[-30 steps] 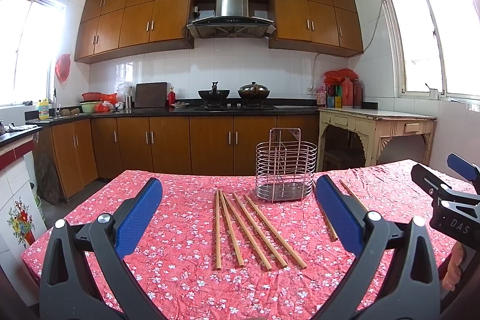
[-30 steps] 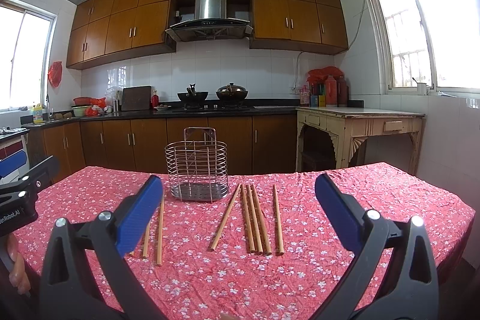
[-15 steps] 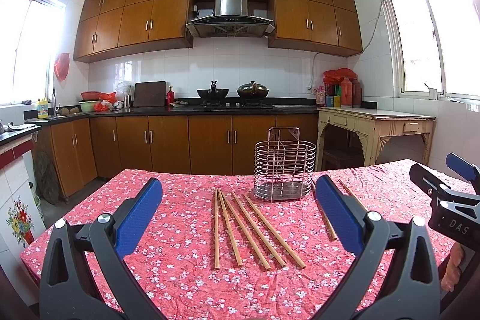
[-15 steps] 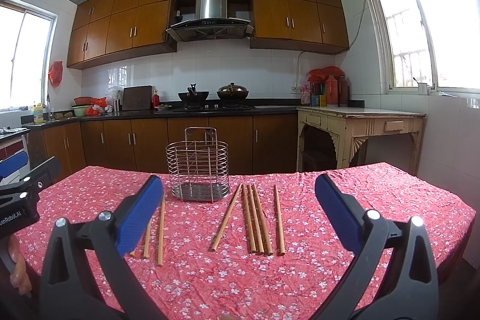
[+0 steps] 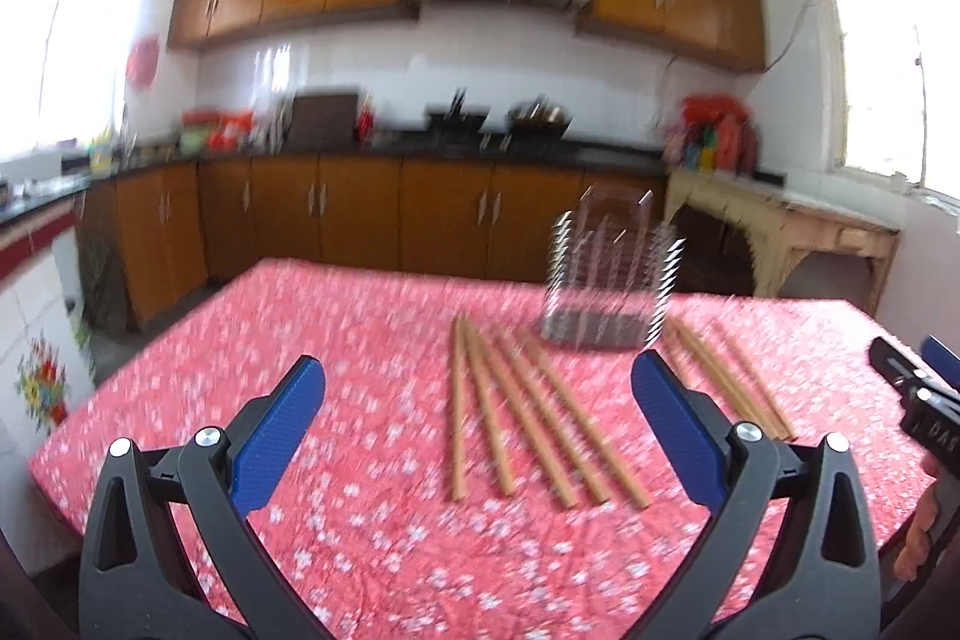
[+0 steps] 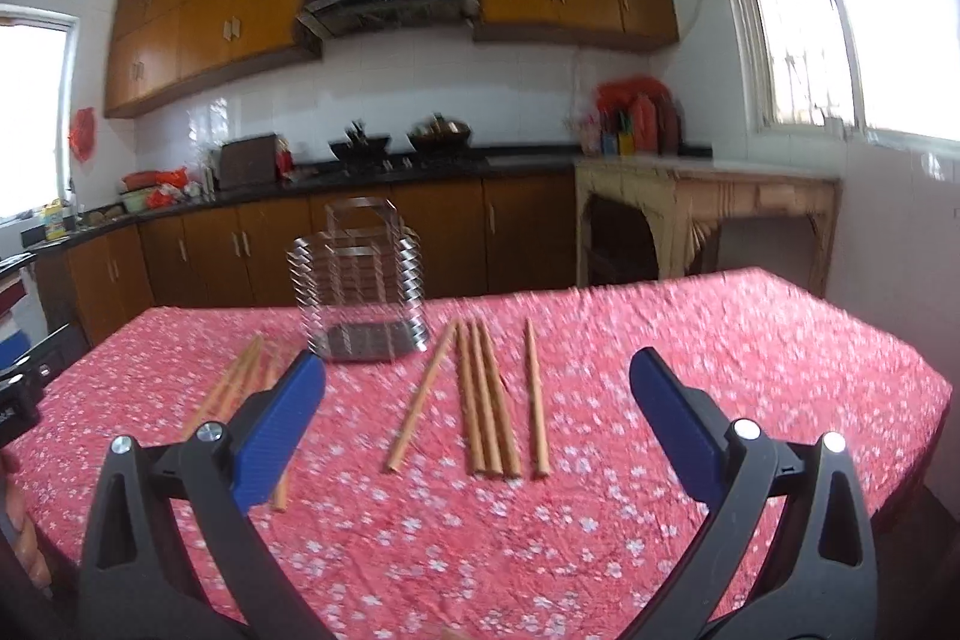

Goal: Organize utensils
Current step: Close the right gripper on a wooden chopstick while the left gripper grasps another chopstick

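Several wooden chopsticks (image 5: pixel 528 412) lie fanned out on the red flowered tablecloth (image 5: pixel 372 400), just left of a wire utensil basket (image 5: pixel 606 274). My left gripper (image 5: pixel 474 388) hovers open above the near end of that group, holding nothing. In the right wrist view a second group of chopsticks (image 6: pixel 486 400) lies right of the basket (image 6: pixel 360 298), and the left group (image 6: pixel 240 382) shows beside my left finger. My right gripper (image 6: pixel 477 382) is open and empty over the second group. Both views are blurred.
The table's right edge (image 6: pixel 900 376) drops off close to the right group. The other gripper (image 5: pixel 924 400) and a hand show at the right border of the left wrist view. Kitchen cabinets (image 5: pixel 360 220) and a side table (image 6: pixel 708 196) stand behind.
Both grippers have tilted and moved forward and down toward the chopsticks, so the table fills more of each view. The chopsticks and basket have not shifted.
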{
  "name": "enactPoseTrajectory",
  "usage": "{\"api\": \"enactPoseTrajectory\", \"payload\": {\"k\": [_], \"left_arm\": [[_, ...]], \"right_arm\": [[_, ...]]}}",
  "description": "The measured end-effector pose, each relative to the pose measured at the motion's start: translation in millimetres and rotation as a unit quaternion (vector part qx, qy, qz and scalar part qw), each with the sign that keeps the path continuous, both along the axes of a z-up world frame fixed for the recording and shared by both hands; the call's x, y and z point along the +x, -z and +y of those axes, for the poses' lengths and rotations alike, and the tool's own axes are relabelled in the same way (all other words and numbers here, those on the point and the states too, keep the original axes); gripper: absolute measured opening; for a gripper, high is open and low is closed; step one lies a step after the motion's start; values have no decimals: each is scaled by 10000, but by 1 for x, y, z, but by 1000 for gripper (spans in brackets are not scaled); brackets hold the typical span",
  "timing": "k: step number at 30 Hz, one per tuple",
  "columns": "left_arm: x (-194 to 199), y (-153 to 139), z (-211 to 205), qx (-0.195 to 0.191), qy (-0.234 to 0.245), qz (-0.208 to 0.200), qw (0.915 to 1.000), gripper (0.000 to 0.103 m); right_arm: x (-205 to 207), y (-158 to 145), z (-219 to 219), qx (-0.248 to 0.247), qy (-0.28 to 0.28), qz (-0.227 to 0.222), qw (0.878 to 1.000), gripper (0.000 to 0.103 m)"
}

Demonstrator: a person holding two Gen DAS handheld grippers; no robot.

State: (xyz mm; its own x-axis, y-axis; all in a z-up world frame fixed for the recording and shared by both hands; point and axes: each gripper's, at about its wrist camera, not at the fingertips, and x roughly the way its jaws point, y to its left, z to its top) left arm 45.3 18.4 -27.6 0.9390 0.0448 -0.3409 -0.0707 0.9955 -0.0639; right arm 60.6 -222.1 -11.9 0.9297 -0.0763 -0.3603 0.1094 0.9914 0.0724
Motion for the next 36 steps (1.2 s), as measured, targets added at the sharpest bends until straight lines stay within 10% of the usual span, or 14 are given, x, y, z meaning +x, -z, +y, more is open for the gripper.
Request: {"api": "enactPoseTrajectory", "payload": {"k": [9,22,36], "left_arm": [[48,36,26,-11,-84,1234,9923,101],[90,64,21,24,213,2067,9782,67],[139,84,13,446,402,2779,9587,7]], "right_arm": [[93,65,-53,951,188,2074,9734,34],[127,89,-48,490,188,2551,9655,9],[137,87,-88,894,691,2623,9584,8]]}}
